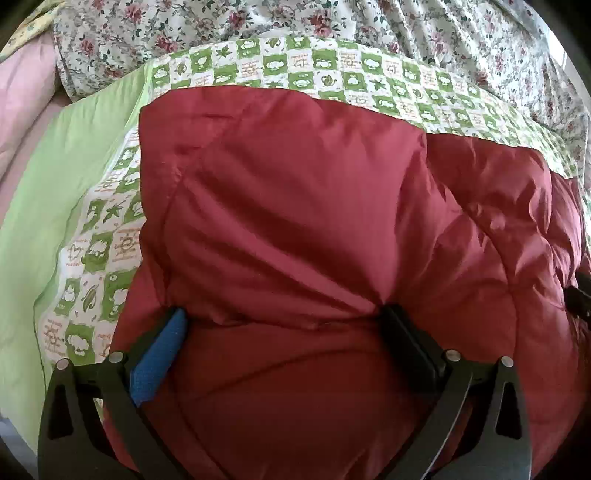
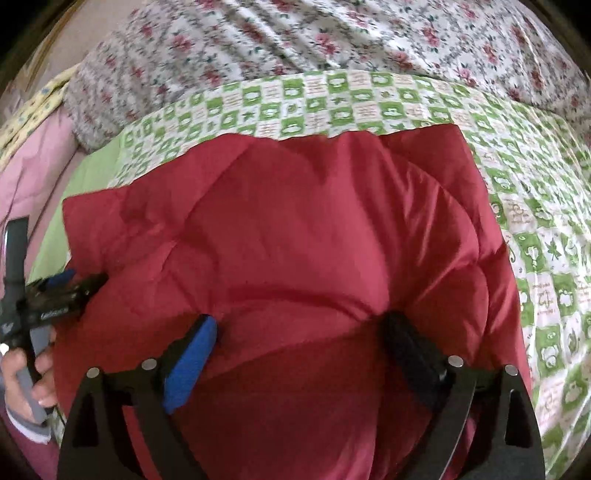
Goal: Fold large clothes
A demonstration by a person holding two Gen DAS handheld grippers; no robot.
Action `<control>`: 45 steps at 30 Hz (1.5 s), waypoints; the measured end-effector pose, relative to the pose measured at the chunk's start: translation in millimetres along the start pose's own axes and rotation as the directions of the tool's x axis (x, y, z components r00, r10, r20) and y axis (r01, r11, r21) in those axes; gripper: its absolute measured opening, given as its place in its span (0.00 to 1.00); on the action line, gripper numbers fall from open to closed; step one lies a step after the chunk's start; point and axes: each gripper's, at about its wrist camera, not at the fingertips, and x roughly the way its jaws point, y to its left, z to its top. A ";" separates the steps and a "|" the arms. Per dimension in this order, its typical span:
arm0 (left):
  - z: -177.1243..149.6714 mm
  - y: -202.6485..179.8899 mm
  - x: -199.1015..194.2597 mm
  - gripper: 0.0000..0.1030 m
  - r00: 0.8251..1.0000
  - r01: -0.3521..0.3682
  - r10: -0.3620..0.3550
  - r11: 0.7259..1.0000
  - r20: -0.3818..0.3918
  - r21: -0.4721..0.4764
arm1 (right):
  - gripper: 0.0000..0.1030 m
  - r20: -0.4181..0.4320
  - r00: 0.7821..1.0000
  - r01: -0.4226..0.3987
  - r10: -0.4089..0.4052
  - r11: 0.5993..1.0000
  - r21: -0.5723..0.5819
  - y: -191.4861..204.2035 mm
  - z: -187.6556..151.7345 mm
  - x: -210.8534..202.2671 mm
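A puffy dark red quilted jacket (image 1: 295,206) lies folded into a thick bundle on the bed and fills both views. My left gripper (image 1: 286,317) stands open with its blue and black fingertips pressed into the padding, a bulge of fabric between them. In the same way my right gripper (image 2: 301,328) is open over the jacket (image 2: 280,229), tips sunk in the cloth. In the right wrist view the left gripper (image 2: 70,284) shows at the jacket's left edge, held by a hand (image 2: 22,380). A dark part of the right gripper (image 1: 578,295) shows at the left wrist view's right edge.
Under the jacket lies a green-and-white checked sheet (image 1: 332,70) with a plain green border (image 1: 74,177). Beyond it is a crumpled floral quilt (image 1: 258,22). Pink bedding (image 2: 33,155) lies at the left.
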 end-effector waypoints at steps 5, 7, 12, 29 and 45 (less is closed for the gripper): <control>-1.7 2.5 -9.1 1.00 1.000 0.014 -0.014 1.000 0.000 -0.012 | 0.91 0.005 1.000 -0.005 0.005 1.000 0.012 -3.4 0.5 -0.6; -7.9 5.1 -22.8 1.00 1.000 0.022 -0.022 1.000 0.013 -0.022 | 0.91 0.011 1.000 -0.013 0.013 1.000 0.011 -3.7 -1.1 -3.4; -40.9 6.5 -75.7 1.00 0.995 0.069 -0.067 0.997 0.068 -0.018 | 0.89 0.068 0.997 -0.031 0.028 0.998 0.047 -4.0 -7.3 -35.1; -128.2 -6.3 -92.6 1.00 0.991 0.131 -0.132 0.991 0.016 0.021 | 0.90 0.039 0.999 0.004 -0.003 0.999 -0.037 14.8 -122.3 -83.5; -128.7 -14.6 -73.4 1.00 0.991 0.136 -0.137 0.990 0.009 0.047 | 0.89 0.027 0.999 0.041 -0.040 0.998 -0.046 23.1 -124.1 -92.9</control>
